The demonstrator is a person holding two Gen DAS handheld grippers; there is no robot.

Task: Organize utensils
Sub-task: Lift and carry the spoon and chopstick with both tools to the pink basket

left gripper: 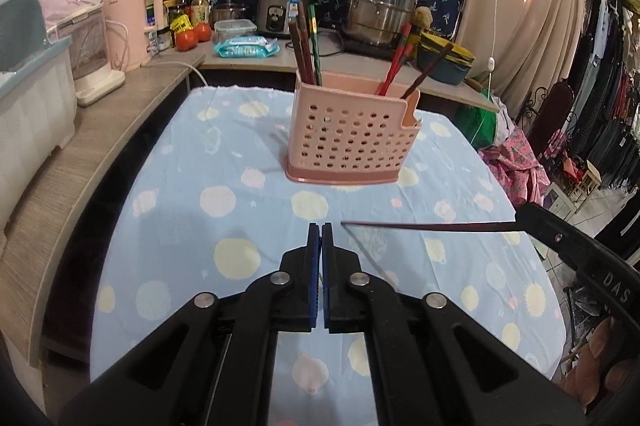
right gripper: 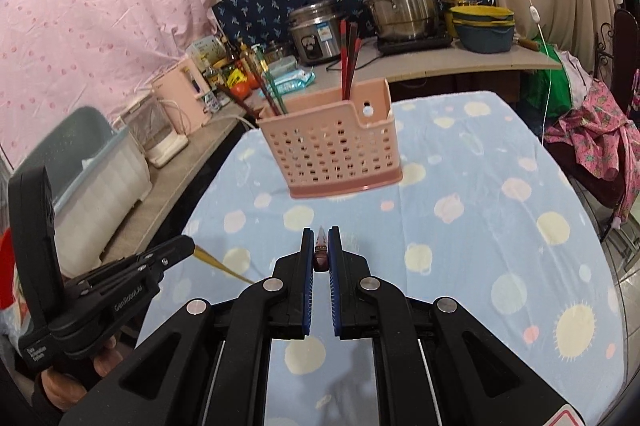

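A pink perforated utensil holder [left gripper: 352, 138] [right gripper: 336, 154] stands on the blue spotted tablecloth [left gripper: 248, 210], with several chopsticks [left gripper: 306, 42] upright in its two compartments. My left gripper [left gripper: 321, 226] is shut in front of the holder. In the right wrist view it [right gripper: 188, 245] grips a thin yellowish chopstick [right gripper: 222, 266] that sticks out sideways. My right gripper [right gripper: 321, 231] is shut on a dark red chopstick [right gripper: 321, 251], seen end-on. In the left wrist view that chopstick [left gripper: 424, 226] reaches left from the right gripper [left gripper: 520, 216], above the cloth.
A wooden counter [left gripper: 80, 154] runs along the left and back with a white bin [left gripper: 32, 114], a pink kettle [left gripper: 128, 26], tomatoes [left gripper: 186, 40], a rice cooker [left gripper: 280, 6], a steel pot [left gripper: 380, 10] and stacked bowls [right gripper: 482, 26]. Clothes [right gripper: 592, 134] lie past the table's right edge.
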